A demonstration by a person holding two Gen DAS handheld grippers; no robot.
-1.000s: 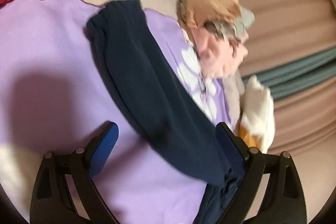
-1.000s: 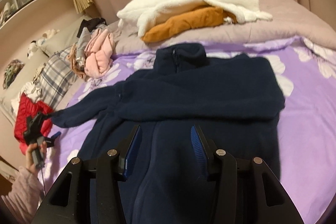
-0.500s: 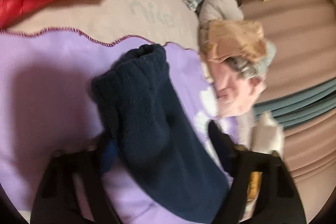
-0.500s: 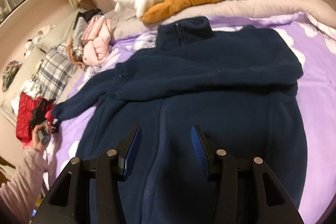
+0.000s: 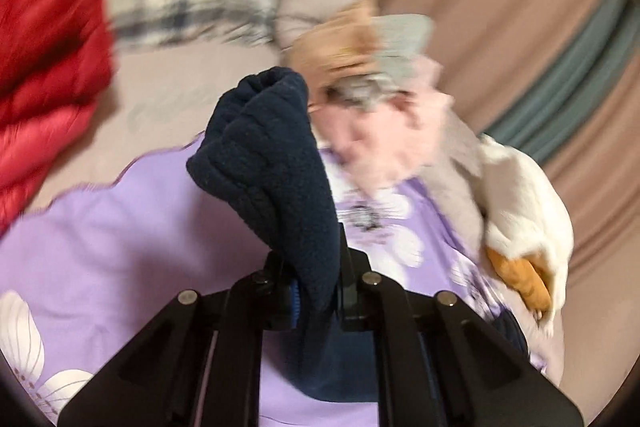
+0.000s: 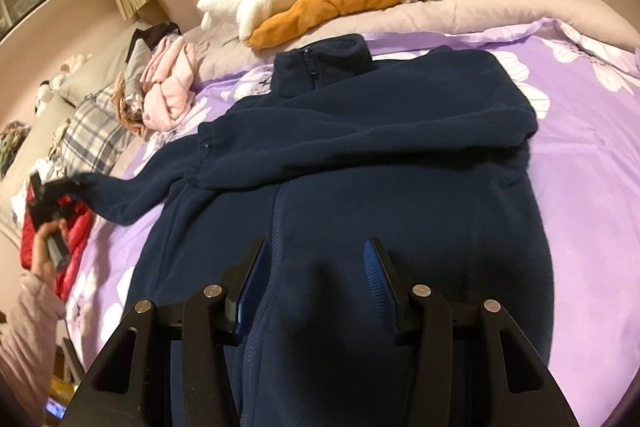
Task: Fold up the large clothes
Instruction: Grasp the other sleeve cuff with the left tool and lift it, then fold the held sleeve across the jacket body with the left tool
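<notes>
**Left claw pinches the cuff; right claw waits open over the hem**

In the right wrist view, at the far left edge, the left claw (image 6: 60,187) holds the tip of the sleeve (image 6: 132,195), which runs out from the navy fleece (image 6: 360,195) across the purple sheet (image 6: 592,163). The left wrist view shows the grip closely: the jaws are nearly shut on the sleeve just behind the cuff (image 5: 260,131), and the cuff stands up past the fingers in the middle of the frame. That view is blurred, so little else is sure there.

The fleece lies flat in the centre of the right wrist view, collar toward the top, with 1 sleeve already laid across the chest. At the lower centre, the right claw (image 6: 316,275) hovers above the hem with its jaws wide apart, holding nothing.

The fleece looks thick, soft and limp, light enough for 1 claw, and grippy rather than slick. It will likely sag and bunch, so the cuff is a sound hold for this sleeve; hem corners or shoulders should suit the body fold.
</notes>
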